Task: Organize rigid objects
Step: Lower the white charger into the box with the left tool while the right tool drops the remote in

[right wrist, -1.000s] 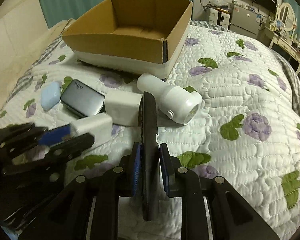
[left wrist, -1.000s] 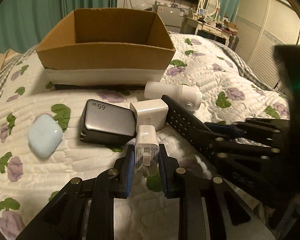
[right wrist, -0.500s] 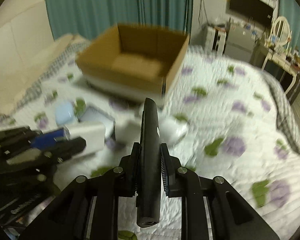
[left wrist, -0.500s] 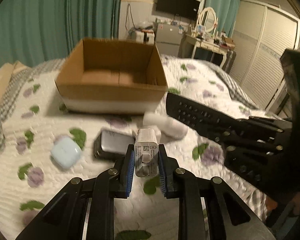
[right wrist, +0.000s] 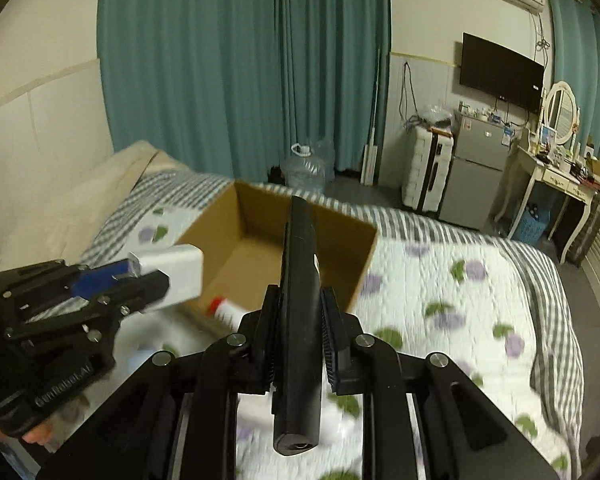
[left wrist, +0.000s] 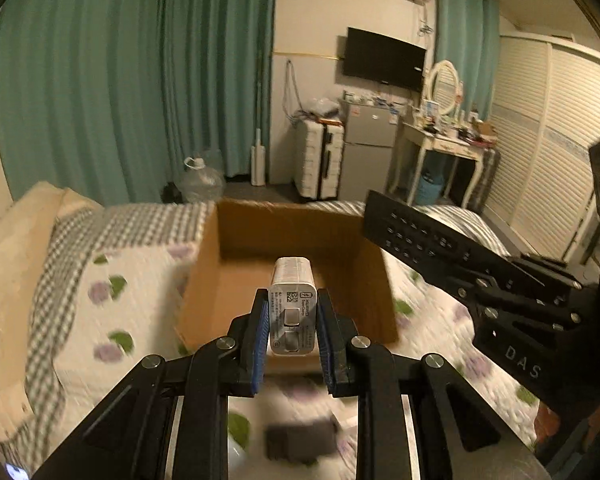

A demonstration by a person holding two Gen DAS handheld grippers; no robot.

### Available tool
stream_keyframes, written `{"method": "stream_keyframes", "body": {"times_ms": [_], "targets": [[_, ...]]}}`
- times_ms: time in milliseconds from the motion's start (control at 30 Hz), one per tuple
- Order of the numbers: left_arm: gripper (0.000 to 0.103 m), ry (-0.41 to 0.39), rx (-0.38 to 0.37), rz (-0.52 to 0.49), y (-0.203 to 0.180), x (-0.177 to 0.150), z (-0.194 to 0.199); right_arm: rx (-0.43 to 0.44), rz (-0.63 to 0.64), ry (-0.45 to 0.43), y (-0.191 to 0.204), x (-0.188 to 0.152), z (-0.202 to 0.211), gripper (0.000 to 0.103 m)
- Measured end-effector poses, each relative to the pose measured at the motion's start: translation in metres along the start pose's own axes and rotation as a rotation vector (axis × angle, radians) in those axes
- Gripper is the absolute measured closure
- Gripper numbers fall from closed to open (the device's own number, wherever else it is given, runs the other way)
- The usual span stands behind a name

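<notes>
Left wrist view, left gripper (left wrist: 291, 330): jaws clenched on a small white rectangular plastic charger (left wrist: 292, 306), label side facing the camera, blue pads pressing both its sides
Left wrist view, charger position: held in the air above the near part of the open brown cardboard box (left wrist: 236, 276), which sat on the bed
Left wrist view, right gripper (left wrist: 496, 276): entered from the right, grasping a long black button-covered remote control (left wrist: 416, 236) whose far end reached over the box's right wall
Left wrist view, bed: white quilted bedspread with purple flowers and green leaves (left wrist: 112, 308), blurred; a dark blurred object (left wrist: 300, 438) lay on it below the jaws, too smeared to identify
Right wrist view, right gripper (right wrist: 300, 332): jaws clamped on the black remote control (right wrist: 300, 280), held edge-on and pointing forward toward the cardboard box (right wrist: 340, 240)
Right wrist view, left gripper (right wrist: 112, 280): at the left, grasping the white charger (right wrist: 176, 276), which hung beside the box's near left corner
Right wrist view, box interior: appeared bare where visible
Right wrist view, other item: a white cylindrical object with a red end (right wrist: 226, 312) lay on the bedspread (right wrist: 440, 300) just in front of the box, blurred
Room background: teal curtains (right wrist: 240, 80), a wall-mounted black television (right wrist: 500, 72), a small grey fridge (right wrist: 476, 172)
</notes>
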State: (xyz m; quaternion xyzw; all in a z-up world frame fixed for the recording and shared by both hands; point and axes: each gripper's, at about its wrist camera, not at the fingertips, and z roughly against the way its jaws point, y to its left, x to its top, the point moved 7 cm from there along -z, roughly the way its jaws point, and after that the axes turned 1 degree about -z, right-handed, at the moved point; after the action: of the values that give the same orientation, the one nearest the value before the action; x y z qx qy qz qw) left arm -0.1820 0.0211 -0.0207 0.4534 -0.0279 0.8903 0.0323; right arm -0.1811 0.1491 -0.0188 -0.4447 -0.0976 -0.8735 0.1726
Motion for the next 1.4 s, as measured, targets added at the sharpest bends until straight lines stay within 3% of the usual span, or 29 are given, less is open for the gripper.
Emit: {"method": "stream_keyframes", "body": {"times_ms": [167,367,567,700,733,767,800,1000,1033,1133,1233,1400], "targets": [[0.081,0.014,0.057,-0.005,0.022,0.017,-0.04,0.009,0.005,-0.001,-0.002,0.019,-0.041,0.085],[0.081,0.086,0.083,-0.02,0.031,0.002,-0.095,0.022,-0.007,0.029,-0.011,0.016,-0.091,0.085],[0.08,0.123,0.044,-0.048,0.026,-0.015,-0.122,0.033,-0.042,0.05,-0.023,0.005,-0.118,0.085],[0.077,0.107,0.023,-0.034,0.027,-0.015,-0.124,0.035,-0.061,0.053,-0.03,0.004,-0.123,0.085],[0.069,0.105,0.02,-0.028,0.028,-0.014,-0.124,0.035,-0.064,0.051,-0.032,0.004,-0.124,0.085],[0.051,0.102,0.021,-0.019,0.03,-0.013,-0.122,0.034,-0.067,0.049,-0.032,0.005,-0.124,0.085],[0.047,0.094,0.026,-0.013,0.031,-0.013,-0.12,0.033,-0.069,0.048,-0.032,0.005,-0.124,0.085],[0.047,0.083,0.049,-0.015,0.033,-0.01,-0.102,0.068,-0.105,0.048,-0.032,0.003,-0.127,0.083],[0.047,0.08,0.053,-0.017,0.034,-0.01,-0.098,0.072,-0.112,0.044,-0.031,0.004,-0.125,0.078],[0.045,0.068,0.07,-0.018,0.035,-0.008,-0.077,0.061,-0.119,0.013,-0.028,0.008,-0.107,0.041],[0.042,0.05,0.075,-0.001,0.038,-0.007,-0.052,0.052,-0.118,-0.009,-0.025,0.013,-0.082,0.04],[0.037,0.008,0.097,0.003,0.042,-0.009,-0.006,0.027,-0.081,-0.034,-0.012,0.016,-0.037,0.03]]}}
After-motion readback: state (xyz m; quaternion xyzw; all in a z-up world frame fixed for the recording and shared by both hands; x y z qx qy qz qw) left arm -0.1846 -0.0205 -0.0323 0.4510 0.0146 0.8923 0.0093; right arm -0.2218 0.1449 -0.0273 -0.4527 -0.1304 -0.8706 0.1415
